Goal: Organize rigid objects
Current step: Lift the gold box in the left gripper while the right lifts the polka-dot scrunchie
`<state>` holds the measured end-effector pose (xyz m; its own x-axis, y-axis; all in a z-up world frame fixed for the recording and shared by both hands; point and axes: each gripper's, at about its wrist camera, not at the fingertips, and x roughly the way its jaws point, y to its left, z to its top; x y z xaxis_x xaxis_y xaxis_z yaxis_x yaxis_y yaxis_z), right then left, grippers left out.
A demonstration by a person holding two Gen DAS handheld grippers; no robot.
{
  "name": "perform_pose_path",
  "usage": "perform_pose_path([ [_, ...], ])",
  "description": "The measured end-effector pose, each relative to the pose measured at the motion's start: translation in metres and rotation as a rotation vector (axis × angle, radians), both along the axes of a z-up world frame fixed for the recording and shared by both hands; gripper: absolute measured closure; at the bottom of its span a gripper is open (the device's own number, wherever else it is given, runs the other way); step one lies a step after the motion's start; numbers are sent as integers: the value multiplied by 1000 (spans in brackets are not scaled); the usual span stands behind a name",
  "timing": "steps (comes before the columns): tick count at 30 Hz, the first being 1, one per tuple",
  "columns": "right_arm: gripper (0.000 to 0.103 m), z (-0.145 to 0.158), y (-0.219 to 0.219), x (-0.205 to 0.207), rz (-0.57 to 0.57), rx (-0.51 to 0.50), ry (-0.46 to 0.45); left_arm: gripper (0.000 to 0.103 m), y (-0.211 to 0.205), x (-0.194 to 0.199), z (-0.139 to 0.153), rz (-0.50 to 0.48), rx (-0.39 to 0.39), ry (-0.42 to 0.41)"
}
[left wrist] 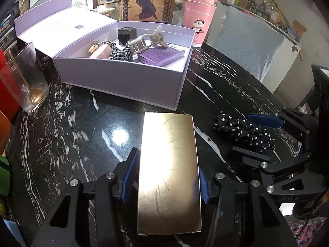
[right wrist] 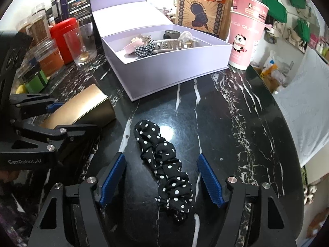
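My left gripper (left wrist: 167, 173) is shut on a flat gold box (left wrist: 169, 170), its blue pads pressed on both long sides, just above the black marble table; the box also shows in the right wrist view (right wrist: 82, 108). My right gripper (right wrist: 162, 177) is open, its fingers on either side of a black polka-dot scrunchie (right wrist: 164, 166) lying on the table; the scrunchie also shows in the left wrist view (left wrist: 244, 132). An open lilac box (left wrist: 127, 78) holds hair clips, a checked scrunchie, a purple packet and a small dark case.
A drinking glass (left wrist: 28, 78) and jars stand at the left of the lilac box. Stacked pink paper cups (left wrist: 199, 14) and a brown paper bag (left wrist: 147, 0) stand behind it. The table edge curves away on the right (right wrist: 287, 123).
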<state>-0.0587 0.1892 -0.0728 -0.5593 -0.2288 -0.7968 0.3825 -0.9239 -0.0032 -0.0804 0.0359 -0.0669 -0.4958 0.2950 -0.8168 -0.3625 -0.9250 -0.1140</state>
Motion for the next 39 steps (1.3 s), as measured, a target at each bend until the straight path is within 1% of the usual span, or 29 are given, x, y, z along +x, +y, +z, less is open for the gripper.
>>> perform_pose_path([
  [1, 44, 0, -1, 0, 2, 6, 6, 53, -1, 0, 0, 8, 12, -3],
  [5, 62, 2, -4, -2, 12, 2, 3, 53, -4, -2, 1, 35, 39, -17],
  [6, 70, 2, -4, -2, 15, -2, 5, 56, -5, -3, 2, 43, 42, -20],
  [9, 82, 2, -6, -1, 32, -13, 6, 58, -6, -4, 3, 50, 52, -25],
  [10, 83, 2, -7, -1, 34, -21, 4, 58, -6, -5, 3, 52, 56, -27],
  [13, 85, 2, -5, -2, 29, -47, -6, 58, -7, -5, 3, 55, 65, -36],
  [18, 86, 3, -3, -2, 10, -78, -25, 58, -10, -4, 3, 61, 89, -52],
  [21, 86, 5, 0, -3, 5, -121, -50, 58, -11, -3, 3, 67, 101, -60],
  [29, 86, 15, -4, 4, 1, -100, -13, 58, -12, 4, 5, 64, 120, -67],
  [39, 86, 21, -7, 16, 12, -104, -8, 60, -14, 15, 19, 66, 128, -26],
])
